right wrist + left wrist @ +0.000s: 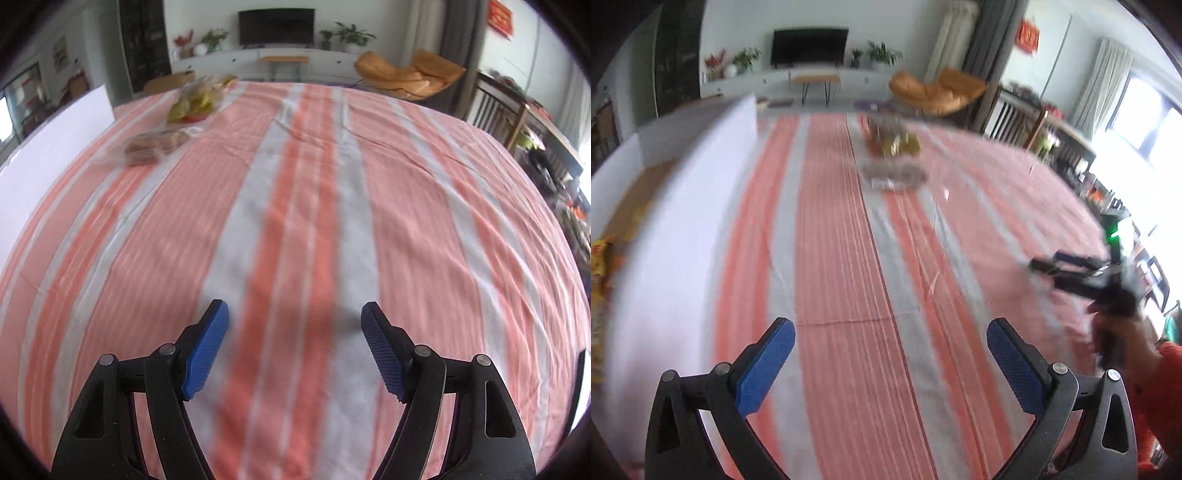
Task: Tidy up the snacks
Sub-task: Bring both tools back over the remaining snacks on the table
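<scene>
Striped coral-white tablecloth [295, 221]; snack bags [177, 129] far; TV [277, 26] beyond.

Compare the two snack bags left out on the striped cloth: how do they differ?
The nearer bag is clear and shows round brown pieces; the farther bag looks yellow-green with some red. The nearer bag lies flat and low, the farther bag looks heaped higher. Both lie loose on the striped cloth, close to the white box wall; blur hides any print.
</scene>
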Demonstrator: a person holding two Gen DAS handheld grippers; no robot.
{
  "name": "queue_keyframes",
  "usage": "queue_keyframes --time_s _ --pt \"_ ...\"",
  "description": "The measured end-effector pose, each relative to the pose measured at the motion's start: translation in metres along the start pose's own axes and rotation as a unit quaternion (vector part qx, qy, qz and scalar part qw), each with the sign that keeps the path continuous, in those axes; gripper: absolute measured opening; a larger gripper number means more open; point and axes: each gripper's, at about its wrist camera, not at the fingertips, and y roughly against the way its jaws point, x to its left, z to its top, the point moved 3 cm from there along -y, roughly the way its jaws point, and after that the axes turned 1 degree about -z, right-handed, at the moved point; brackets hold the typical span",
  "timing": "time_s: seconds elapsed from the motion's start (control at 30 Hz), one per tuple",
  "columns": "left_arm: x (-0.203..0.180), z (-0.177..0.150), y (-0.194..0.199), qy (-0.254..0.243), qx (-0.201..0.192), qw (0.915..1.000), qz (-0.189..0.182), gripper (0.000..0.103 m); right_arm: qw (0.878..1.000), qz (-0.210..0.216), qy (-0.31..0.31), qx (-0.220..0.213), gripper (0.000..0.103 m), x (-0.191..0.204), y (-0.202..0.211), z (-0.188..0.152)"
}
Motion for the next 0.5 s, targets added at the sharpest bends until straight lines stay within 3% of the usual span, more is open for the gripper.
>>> queue_keyframes --time_s 0.2,0.33,0.5 --pt "-0.018 0.004 -0.075 -0.05 0.04 0.9971 0.04 0.103 1.0 0.003 -0.013 -0.011 0.084 0.0 0.009 -0.001" --pt "-0.019 0.005 -0.085 -0.073 0.037 0.9944 0.066 0.103 1.0 0.003 -0.016 -0.01 0.086 -0.003 0.031 -0.017" --pt "-0.017 0.005 -0.075 -0.071 0.024 0.9949 0.067 0.103 1.0 0.003 -0.017 -0.011 0.086 -0.004 0.033 -0.02"
